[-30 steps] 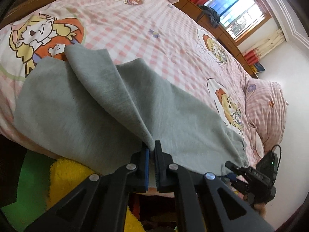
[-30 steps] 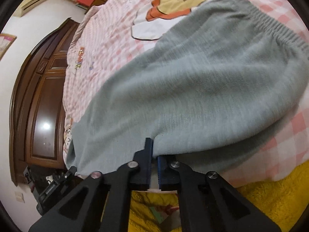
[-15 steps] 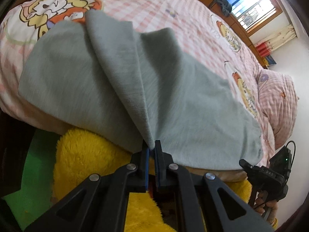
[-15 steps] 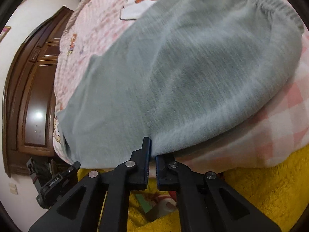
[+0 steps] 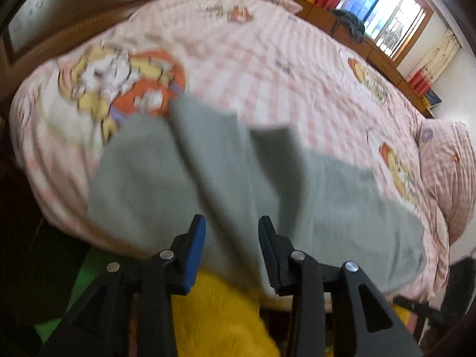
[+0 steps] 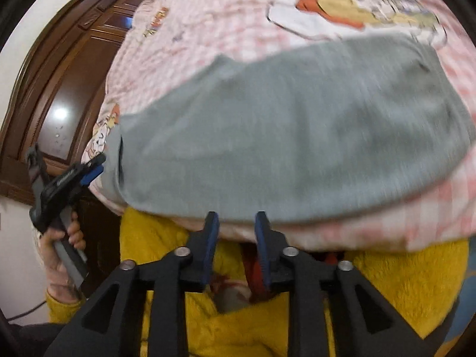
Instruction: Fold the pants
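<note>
pants (image 5: 226, 184): gray, spread near the edge of the bed (image 5: 267, 68), one flap folded over on top, near edge just hanging off the side.
left gripper (image 5: 232, 232): jaws wide apart, holding nothing, just at the near edge of the cloth.
right gripper (image 6: 235, 226): jaws apart too, nothing between them, just short of the near hem.
view: blurry in both, so small folds hard to tell.
step now: looks like letting go after a pull, cloth laid down flat, ready for a new grab.
how far: only a start, most likely; one flap over, the rest not folded yet.
to do it well: pick two spots on the same edge, well apart, one for each gripper.
grab: pinch all the layers, not just the top one.
lift: raise both sides the same, slow, so the cloth stays smooth.
lay down: line up edge with edge, then let go.
watch out: soft cloth, may slip off the bed side or bunch up.
</note>
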The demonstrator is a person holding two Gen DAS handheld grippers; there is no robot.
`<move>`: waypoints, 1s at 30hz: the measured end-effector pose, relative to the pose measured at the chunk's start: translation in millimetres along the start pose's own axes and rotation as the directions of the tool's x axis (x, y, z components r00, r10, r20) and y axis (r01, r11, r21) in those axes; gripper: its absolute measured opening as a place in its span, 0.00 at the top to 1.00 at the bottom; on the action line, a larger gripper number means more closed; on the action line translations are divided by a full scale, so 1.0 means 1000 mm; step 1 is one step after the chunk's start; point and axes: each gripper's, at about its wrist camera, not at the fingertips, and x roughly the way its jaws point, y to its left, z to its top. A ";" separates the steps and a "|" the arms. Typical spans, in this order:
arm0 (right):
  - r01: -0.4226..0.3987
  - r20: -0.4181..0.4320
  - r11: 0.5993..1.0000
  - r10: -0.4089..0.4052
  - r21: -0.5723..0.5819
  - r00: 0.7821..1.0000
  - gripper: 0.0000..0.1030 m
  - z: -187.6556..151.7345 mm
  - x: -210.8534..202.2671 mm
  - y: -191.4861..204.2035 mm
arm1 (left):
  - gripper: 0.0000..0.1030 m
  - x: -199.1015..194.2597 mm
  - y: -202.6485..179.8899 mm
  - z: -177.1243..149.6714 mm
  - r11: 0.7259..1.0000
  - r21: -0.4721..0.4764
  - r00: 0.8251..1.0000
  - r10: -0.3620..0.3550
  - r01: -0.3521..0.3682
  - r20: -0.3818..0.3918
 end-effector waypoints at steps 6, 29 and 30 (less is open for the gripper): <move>0.091 0.013 0.995 -0.092 0.033 0.996 0.71 0.019 0.032 -0.010 | 0.45 0.043 -0.026 0.042 0.993 0.058 0.994 0.098 -0.101 0.046; 0.080 0.011 0.997 -0.080 0.021 0.997 0.66 0.021 0.048 -0.014 | 0.98 -0.030 0.077 0.013 0.971 -0.203 0.965 0.167 -0.125 0.202; 0.089 0.009 0.996 -0.089 0.015 0.996 0.66 0.021 0.049 -0.013 | 0.98 -0.030 0.085 0.005 0.969 -0.216 0.968 0.164 -0.122 0.191</move>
